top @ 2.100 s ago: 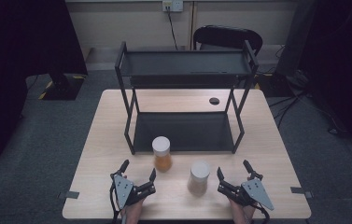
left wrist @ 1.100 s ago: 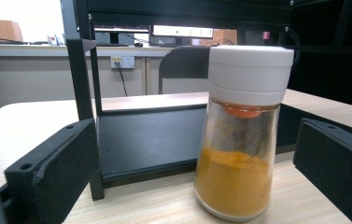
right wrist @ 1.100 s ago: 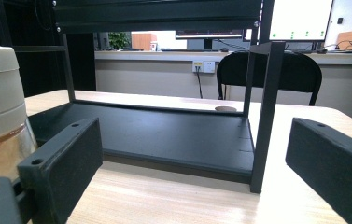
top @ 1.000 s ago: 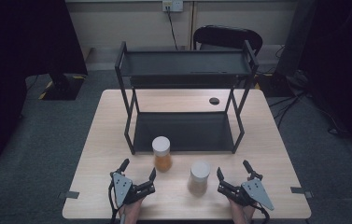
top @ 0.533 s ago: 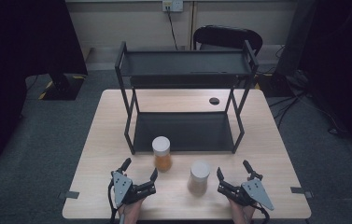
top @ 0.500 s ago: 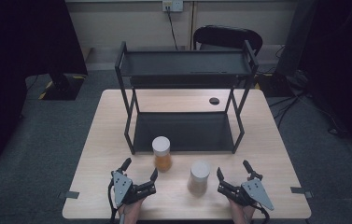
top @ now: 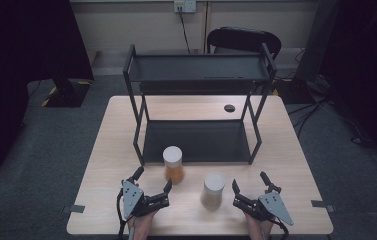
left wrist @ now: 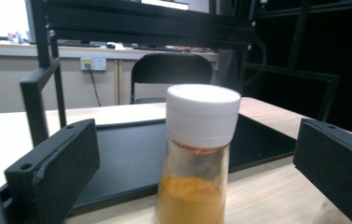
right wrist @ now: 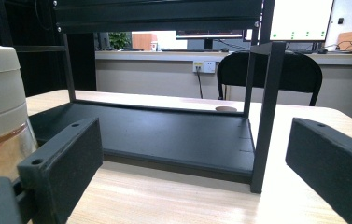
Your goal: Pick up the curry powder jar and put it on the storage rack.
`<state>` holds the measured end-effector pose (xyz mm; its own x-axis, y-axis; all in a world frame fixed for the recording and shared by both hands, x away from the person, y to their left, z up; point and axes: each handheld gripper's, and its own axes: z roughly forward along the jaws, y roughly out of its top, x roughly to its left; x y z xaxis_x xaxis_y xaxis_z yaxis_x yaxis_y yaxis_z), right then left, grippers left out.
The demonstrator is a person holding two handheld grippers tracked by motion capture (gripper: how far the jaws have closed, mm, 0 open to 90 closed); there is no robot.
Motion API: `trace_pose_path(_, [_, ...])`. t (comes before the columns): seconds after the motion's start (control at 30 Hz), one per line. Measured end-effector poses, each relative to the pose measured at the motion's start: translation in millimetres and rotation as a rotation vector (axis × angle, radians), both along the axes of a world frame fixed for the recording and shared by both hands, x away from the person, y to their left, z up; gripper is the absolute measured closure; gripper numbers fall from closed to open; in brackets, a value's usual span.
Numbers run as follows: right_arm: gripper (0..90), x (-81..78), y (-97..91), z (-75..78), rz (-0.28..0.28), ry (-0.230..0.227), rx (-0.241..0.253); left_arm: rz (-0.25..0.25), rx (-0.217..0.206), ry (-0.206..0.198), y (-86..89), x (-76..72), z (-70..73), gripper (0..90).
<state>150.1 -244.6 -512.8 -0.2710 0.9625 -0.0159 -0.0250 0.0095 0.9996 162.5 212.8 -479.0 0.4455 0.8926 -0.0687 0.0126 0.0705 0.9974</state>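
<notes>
Jar of orange powder (top: 173, 164) stands upright just beyond the left tongs (top: 151, 187), squarely between their spread jaws. Right tongs (top: 250, 189) gape too, empty, with the pale jar (top: 213, 190) just off their left.

Your table (top: 111, 150) is a pale wooden top. A black two-tier shelf rack (top: 198, 107) stands on its far half, with its lower tray (top: 198, 142) resting flat on the wood. Just in front of that tray, a white-capped jar of orange powder (top: 173, 164) stands upright. A second jar with a cream cap (top: 213, 190) stands nearer you, to its right. A small dark round disc (top: 229, 108) lies by the rack's far right leg.
</notes>
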Motion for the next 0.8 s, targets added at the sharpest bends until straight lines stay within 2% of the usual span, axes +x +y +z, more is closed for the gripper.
trace_pose_path(0.03, [3.1, 0.0, 0.0, 0.0, 0.000, 0.000, 0.000, -0.004, -0.001, -0.017, -0.5, -0.2, 0.0, 0.0])
trace_pose_path(0.13, [3.0, 0.0, 0.0, 0.0, 0.000, 0.000, 0.000, -0.020, -0.009, -0.024, 0.3, 1.5, 1.8, 0.0])
trace_pose_path(0.23, [3.1, 0.0, 0.0, 0.0, 0.000, 0.000, 0.000, -0.029, 0.001, -0.016, -0.1, 4.3, 6.4, 0.0])
trace_pose_path(0.53, [3.0, 0.0, 0.1, 0.0, -0.001, 0.000, 0.000, -0.036, -0.004, -0.025, -2.2, 11.1, 12.6, 0.0])
trace_pose_path(0.8, [3.0, 0.0, 0.1, 0.0, -0.001, 0.000, 0.000, -0.057, 0.010, 0.003, -5.0, 23.0, 18.0, 0.0])
